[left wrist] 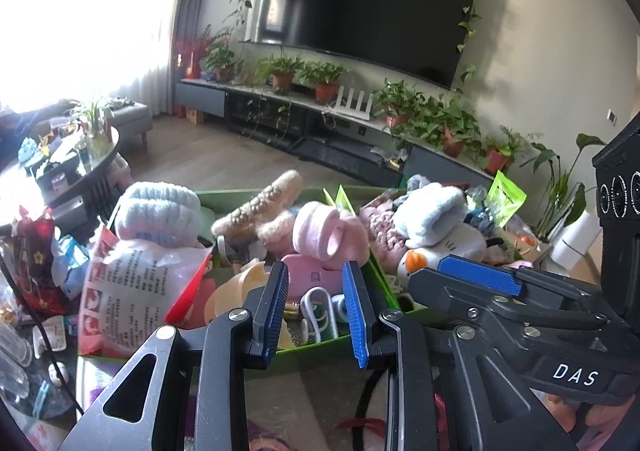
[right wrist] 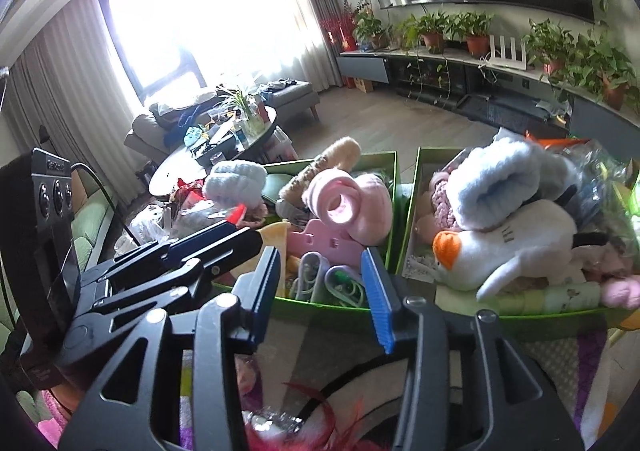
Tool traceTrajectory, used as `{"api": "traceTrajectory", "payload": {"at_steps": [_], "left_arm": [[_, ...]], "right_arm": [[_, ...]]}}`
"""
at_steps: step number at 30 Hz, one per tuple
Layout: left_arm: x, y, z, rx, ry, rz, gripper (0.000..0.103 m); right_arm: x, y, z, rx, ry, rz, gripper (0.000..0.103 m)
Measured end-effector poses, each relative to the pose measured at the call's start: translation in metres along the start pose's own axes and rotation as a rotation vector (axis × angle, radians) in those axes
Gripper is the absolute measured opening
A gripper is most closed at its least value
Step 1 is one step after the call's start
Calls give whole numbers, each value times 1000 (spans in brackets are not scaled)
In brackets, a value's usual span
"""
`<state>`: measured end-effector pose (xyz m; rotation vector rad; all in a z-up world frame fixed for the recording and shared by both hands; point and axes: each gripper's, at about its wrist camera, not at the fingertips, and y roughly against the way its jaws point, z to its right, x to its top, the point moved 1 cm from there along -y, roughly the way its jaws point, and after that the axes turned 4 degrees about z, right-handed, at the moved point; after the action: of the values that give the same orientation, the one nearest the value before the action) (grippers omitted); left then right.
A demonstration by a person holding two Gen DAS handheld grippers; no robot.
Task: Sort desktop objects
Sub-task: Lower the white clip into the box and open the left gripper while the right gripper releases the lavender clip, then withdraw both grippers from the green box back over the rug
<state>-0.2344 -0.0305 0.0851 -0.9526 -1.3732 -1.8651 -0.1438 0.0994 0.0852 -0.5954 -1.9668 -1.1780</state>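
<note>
Two green boxes hold the sorted things. The left box [left wrist: 312, 347] [right wrist: 320, 307] contains a rolled pink fluffy sock [left wrist: 320, 231] [right wrist: 344, 207], a beige slipper [left wrist: 256, 207], a pink plastic piece and white clips. The right box [right wrist: 520, 321] holds a white plush duck [right wrist: 500, 247] [left wrist: 416, 263] and a light blue fluffy piece [right wrist: 504, 179]. My left gripper [left wrist: 316, 275] hovers above the left box's near rim, open, nothing between its pads. My right gripper [right wrist: 320, 263] hangs just beside it over the same rim, open and empty.
A printed plastic bag [left wrist: 132, 283] with a pale blue fluffy item [left wrist: 160, 211] on top stands left of the boxes, amid loose clutter. A black hairband [right wrist: 320, 399] lies on the colourful mat below the grippers. A cluttered round table [left wrist: 72, 155] stands far left.
</note>
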Motion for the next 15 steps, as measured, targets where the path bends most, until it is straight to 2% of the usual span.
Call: {"api": "traceTrajectory", "payload": {"at_steps": [3,6,7,15], "left_arm": [[5,17,6,1,-7,23,27],[7,35,12,-3,-12,49,44],[8,43,14,-5,-10,63,45],[7,88,23,11,-23,122,45]], "right_arm": [[3,16,-6,-9,14,19,43],[6,35,-13,-6,27,47,45],[6,40,-16,-2,33,55,46],[2,80,-36,17,76,100,48]]}}
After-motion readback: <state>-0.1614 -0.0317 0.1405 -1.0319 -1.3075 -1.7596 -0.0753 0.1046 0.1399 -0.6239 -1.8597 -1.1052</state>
